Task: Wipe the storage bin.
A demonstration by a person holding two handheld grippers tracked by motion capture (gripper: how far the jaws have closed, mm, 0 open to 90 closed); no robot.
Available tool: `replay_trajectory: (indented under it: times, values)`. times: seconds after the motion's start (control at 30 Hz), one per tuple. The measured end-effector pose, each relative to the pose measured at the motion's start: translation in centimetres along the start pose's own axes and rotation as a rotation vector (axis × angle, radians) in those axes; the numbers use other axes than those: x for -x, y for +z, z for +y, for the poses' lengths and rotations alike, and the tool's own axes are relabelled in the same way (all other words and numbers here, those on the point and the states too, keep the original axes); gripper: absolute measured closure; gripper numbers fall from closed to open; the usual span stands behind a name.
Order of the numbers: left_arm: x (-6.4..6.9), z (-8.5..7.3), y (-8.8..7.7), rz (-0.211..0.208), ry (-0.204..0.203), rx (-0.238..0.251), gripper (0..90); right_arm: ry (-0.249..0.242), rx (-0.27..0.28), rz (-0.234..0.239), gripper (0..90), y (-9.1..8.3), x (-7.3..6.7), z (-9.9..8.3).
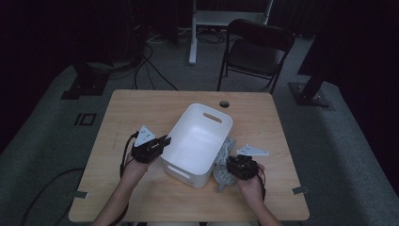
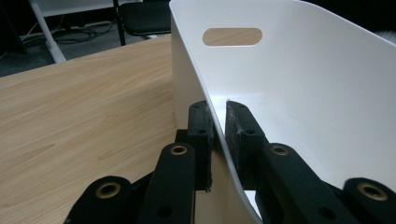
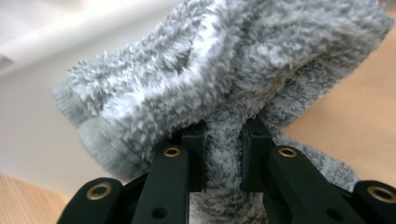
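Nearest the person, two forearms come in over the worktop [image 1: 141, 106] edge. The right gripper [image 1: 241, 165] sits at the near right, its jaws closed on a fold of a fluffy grey cloth [image 3: 233, 74]; the cloth bunches above the fingertips and lies on the wood right beside the bin's right wall. The left gripper [image 1: 162, 142] is at the near left of the white bin [image 1: 200, 141], its jaws pinched on the bin's thin wall, one finger outside and one inside. The bin stands in the middle of the worktop, a slot handle in its far wall. Beyond the worktop, a black chair [image 1: 256, 52] stands on the grey floor.
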State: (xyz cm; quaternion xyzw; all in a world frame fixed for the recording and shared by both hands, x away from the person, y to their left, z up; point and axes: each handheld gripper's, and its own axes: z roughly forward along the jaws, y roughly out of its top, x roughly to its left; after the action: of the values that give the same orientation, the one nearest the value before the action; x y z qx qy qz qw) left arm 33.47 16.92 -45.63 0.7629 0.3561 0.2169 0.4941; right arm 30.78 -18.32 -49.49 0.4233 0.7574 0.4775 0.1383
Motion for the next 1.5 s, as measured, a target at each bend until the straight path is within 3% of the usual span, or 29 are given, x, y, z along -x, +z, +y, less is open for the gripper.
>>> replay_trajectory:
  times: [0.13,0.3,0.77,0.87,0.93,1.13,1.2,1.3,1.37,1.5]
  values:
    - [-0.3,0.0,0.0,-0.011,-0.002,0.000,80.8,-0.019,0.056,-0.006,76.2,-0.7,0.3,1.5]
    - [0.1,-0.1,0.1,0.001,0.013,0.008,80.8,-0.020,0.053,-0.019,76.2,-0.1,0.4,1.4]
    - [0.0,-0.1,0.1,-0.006,0.008,0.009,80.6,0.031,-0.078,-0.038,76.4,2.7,1.9,-0.9]
    - [-0.2,0.0,0.1,-0.003,0.000,0.000,80.5,0.066,-0.092,-0.021,76.3,3.0,2.3,-1.3]
    - [-0.4,0.0,0.0,-0.008,-0.015,-0.003,80.2,0.047,-0.103,-0.028,76.2,2.9,2.3,-1.1]
    - [-0.9,0.0,-0.2,-0.027,-0.021,-0.004,80.8,0.039,-0.030,-0.030,76.2,1.2,2.2,0.2]
    - [-1.0,0.0,-0.3,-0.040,-0.015,-0.012,81.1,0.027,0.042,-0.038,76.2,-0.5,2.1,1.5]
    - [-1.1,0.0,-0.4,-0.050,-0.008,-0.020,81.5,0.028,0.090,-0.041,76.1,-1.7,2.1,2.7]
    - [-1.1,0.0,-0.4,-0.055,-0.003,-0.021,81.5,0.041,0.121,-0.047,76.1,-2.1,2.4,3.2]
    - [-1.0,-0.1,-0.4,-0.068,0.013,-0.011,81.2,0.043,0.119,-0.060,76.3,-1.5,2.4,3.4]
